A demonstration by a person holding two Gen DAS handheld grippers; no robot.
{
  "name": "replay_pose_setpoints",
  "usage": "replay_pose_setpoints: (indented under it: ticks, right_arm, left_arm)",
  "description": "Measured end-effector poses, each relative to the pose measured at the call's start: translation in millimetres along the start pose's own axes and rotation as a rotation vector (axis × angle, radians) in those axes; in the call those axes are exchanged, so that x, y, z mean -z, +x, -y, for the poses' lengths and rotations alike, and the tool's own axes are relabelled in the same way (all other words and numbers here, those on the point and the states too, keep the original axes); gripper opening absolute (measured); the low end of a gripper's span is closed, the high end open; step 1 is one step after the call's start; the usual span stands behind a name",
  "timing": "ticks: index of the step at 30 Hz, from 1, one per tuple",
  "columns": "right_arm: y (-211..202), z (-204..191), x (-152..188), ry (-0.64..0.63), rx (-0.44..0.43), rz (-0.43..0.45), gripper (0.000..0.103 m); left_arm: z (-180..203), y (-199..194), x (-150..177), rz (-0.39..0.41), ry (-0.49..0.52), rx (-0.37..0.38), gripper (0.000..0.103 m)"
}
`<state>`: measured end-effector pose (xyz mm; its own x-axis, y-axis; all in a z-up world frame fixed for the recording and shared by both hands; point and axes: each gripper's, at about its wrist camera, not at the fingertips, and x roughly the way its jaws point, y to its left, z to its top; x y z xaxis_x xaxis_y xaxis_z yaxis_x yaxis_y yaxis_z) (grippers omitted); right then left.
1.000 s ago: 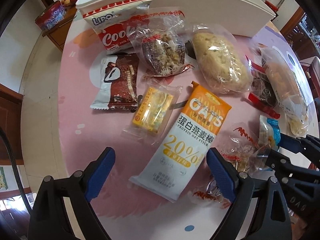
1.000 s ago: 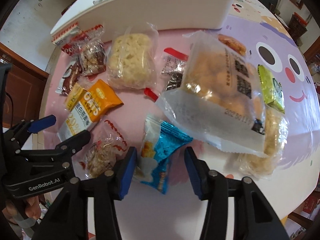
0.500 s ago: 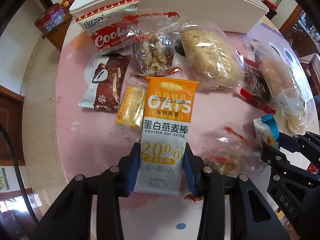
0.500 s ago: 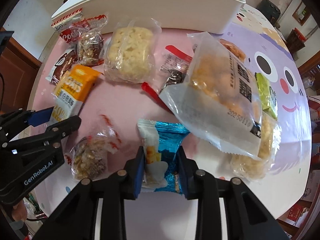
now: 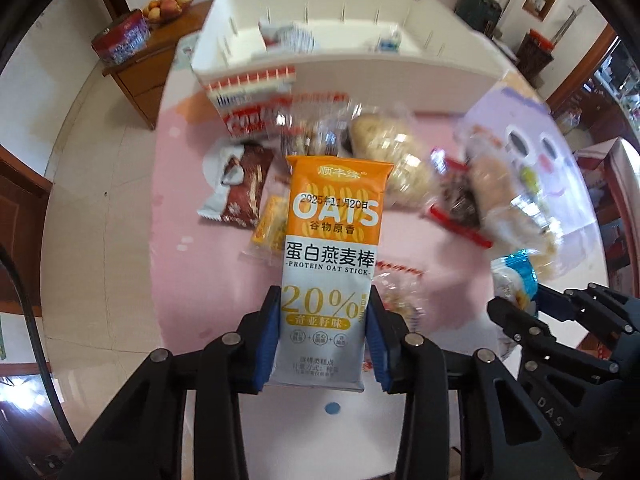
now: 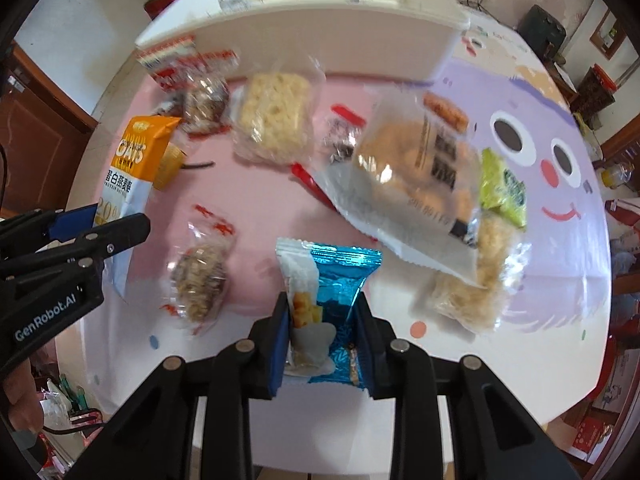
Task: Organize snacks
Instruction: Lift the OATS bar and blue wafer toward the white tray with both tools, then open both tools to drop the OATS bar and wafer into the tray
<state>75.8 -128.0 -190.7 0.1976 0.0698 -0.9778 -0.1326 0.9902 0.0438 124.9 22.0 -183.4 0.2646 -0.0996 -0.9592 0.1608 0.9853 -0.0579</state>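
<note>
My left gripper (image 5: 323,332) is shut on an orange and white oat stick packet (image 5: 334,248) and holds it lifted above the table; the packet also shows in the right wrist view (image 6: 132,168). My right gripper (image 6: 322,338) is shut on a blue and white snack packet (image 6: 332,292), also lifted; it shows at the right of the left wrist view (image 5: 514,284). A white divided storage box (image 5: 344,36) stands at the far side of the table and holds a few packets.
Several snacks lie on the pink and purple tablecloth (image 6: 256,208): a red cookie pack (image 5: 248,116), a brown packet (image 5: 240,184), a rice cake (image 6: 276,112), a large clear bag (image 6: 416,176), a nut cake (image 6: 198,276), a green packet (image 6: 502,184). The table edge is near me.
Both grippers have closed on their packets and lifted them off the table. The views have risen, and the inside of the white box has come into sight.
</note>
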Motion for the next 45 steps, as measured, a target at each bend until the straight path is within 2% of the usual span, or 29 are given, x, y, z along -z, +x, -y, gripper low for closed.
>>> replay_pose_setpoints:
  ticks: [9,15,19,27,31,37,41,45]
  right_arm:
    - [-68,-7,-30,-0.071,-0.021,0.133,0.030]
    - [-114,-8,-64,-0.102,-0.051,0.207,0.030]
    - [-155,-10,-85,-0.125,-0.044,0.283,0.030]
    - [-241,-7,-148,-0.169,-0.051,0.471,0.030]
    - [-270,0,-179,-0.156,-0.053,0.535,0.030]
    - [-277,16,-225,-0.117,-0.037,0.569,0.030]
    - [-258,26,-246,-0.087,-0.047,0.532,0.030]
    - [-220,35,-262,-0.065,-0.060,0.461,0.030]
  left_arm:
    - [-9,-93,-9,0.128,-0.036,0.027,0.038]
    - [-12,-131,-24,0.213,-0.049,0.016,0.039]
    - [-11,-160,-41,0.279,-0.052,0.003,0.039]
    - [-13,-224,-88,0.429,-0.033,-0.041,0.039]
    - [-14,-249,-115,0.500,-0.027,-0.062,0.039]
    - [-13,-257,-150,0.540,-0.030,-0.089,0.039]
    - [-12,-240,-177,0.518,-0.041,-0.104,0.039]
    - [-8,-211,-198,0.469,-0.057,-0.120,0.039]
